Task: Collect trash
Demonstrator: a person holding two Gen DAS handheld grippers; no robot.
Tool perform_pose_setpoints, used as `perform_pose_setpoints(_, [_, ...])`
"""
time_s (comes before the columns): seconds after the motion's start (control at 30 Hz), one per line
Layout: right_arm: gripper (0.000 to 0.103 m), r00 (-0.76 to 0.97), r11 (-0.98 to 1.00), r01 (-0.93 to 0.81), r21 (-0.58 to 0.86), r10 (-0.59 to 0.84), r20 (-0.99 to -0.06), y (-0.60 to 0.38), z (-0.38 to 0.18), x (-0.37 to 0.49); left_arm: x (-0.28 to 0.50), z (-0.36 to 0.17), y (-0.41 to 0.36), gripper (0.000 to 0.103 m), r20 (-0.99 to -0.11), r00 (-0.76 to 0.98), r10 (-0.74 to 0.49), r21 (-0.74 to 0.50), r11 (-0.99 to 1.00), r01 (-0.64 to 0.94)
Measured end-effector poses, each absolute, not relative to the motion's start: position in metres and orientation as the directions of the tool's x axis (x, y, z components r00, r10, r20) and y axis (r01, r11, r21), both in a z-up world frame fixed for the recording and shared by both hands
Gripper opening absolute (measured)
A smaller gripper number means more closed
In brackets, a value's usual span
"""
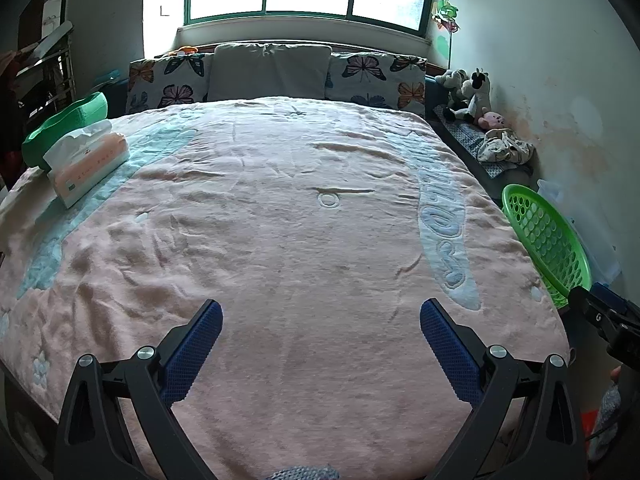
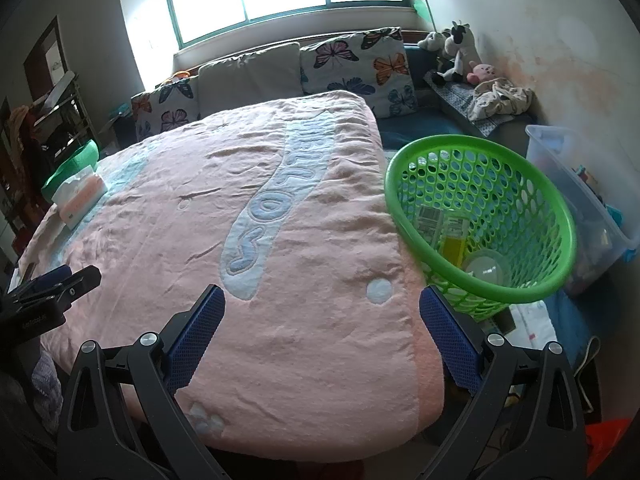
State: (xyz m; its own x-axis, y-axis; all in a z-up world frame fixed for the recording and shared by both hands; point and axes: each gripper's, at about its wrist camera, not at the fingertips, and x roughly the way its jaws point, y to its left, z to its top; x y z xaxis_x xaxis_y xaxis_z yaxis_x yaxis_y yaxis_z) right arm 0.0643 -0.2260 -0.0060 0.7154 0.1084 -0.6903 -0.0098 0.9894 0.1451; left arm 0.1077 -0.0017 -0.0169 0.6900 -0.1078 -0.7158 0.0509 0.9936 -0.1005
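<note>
Left wrist view: left hand-held gripper, fingers spread wide and empty, hovers over the bed's pink blanket; tissue box lies at the bed's far left, green basket at its right edge.

Right wrist view: right hand-held gripper, likewise wide apart and empty, above the bed; green basket beside the bed holds a yellow bottle and clear cup.

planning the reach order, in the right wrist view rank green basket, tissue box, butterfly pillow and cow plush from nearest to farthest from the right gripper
1. green basket, just ahead of the right gripper, off its right finger beside the bed.
2. tissue box, far left on the blanket.
3. butterfly pillow, at the head of the bed.
4. cow plush, back right corner by the wall, only slightly past the pillow.
</note>
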Motion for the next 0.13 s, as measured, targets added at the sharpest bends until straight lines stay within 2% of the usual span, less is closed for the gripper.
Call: perform_pose_setpoints(0.13, [0.097,0.715,0.989,-0.014,0.148,0.113,-0.689,-0.2249,-0.0059,0.0651,0.1075,-0.0161,-0.0011,0.096,-0.714,0.693,-0.104,-0.098,0.994,0.048])
